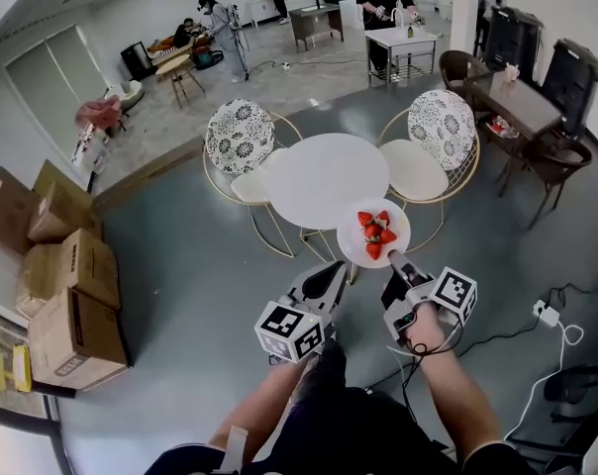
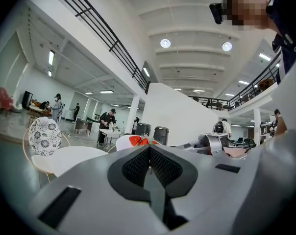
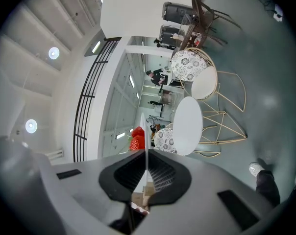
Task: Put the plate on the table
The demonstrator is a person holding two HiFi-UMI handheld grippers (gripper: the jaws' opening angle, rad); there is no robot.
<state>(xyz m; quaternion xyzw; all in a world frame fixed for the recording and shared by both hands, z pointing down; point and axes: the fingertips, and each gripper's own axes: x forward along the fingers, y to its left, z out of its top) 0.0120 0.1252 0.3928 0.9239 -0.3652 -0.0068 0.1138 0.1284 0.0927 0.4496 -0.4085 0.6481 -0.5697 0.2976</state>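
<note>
A white plate (image 1: 373,234) carrying several red strawberries (image 1: 375,232) hangs in the air just in front of the round white table (image 1: 324,178), over its near right edge. My right gripper (image 1: 392,261) is shut on the plate's near rim. In the right gripper view the plate (image 3: 143,131) shows edge-on between the jaws of my right gripper (image 3: 147,153), with the strawberries (image 3: 136,139) to its left and the table (image 3: 187,126) beyond. My left gripper (image 1: 336,271) sits just left of the plate, shut and holding nothing. In its own view the left gripper (image 2: 149,150) points toward the strawberries (image 2: 138,141).
Two white chairs with patterned backs (image 1: 240,137) (image 1: 441,127) stand behind the table. Cardboard boxes (image 1: 71,295) are stacked at the left. A power strip with cable (image 1: 548,315) lies on the floor at the right. A dark table with chairs (image 1: 517,107) and several people stand farther back.
</note>
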